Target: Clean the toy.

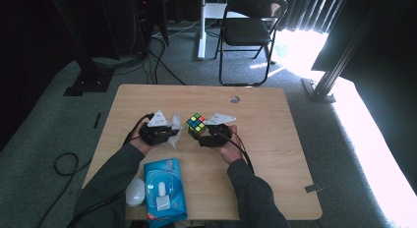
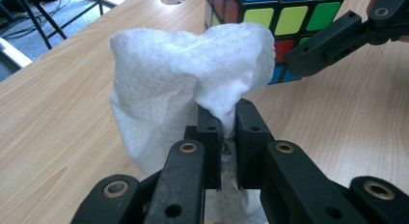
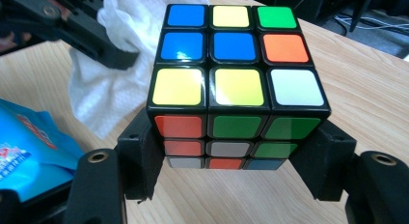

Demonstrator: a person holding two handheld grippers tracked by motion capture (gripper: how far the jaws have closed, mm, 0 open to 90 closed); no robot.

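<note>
White wet wipe (image 2: 193, 74), soft and limp, bunches between the pinched jaws of the left gripper (image 2: 226, 132), just beside the puzzle cube (image 3: 231, 84). Rigid and smooth-faced, the cube sits clamped by its opposite sides in the right gripper (image 3: 231, 161) above the table (image 1: 275, 139); a flat-sided hold likely resists slipping during wiping.

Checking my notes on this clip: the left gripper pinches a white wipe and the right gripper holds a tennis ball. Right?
Not quite. The right gripper holds a puzzle cube, not a tennis ball, as the right gripper view shows. The left gripper does pinch the white wipe.
</note>
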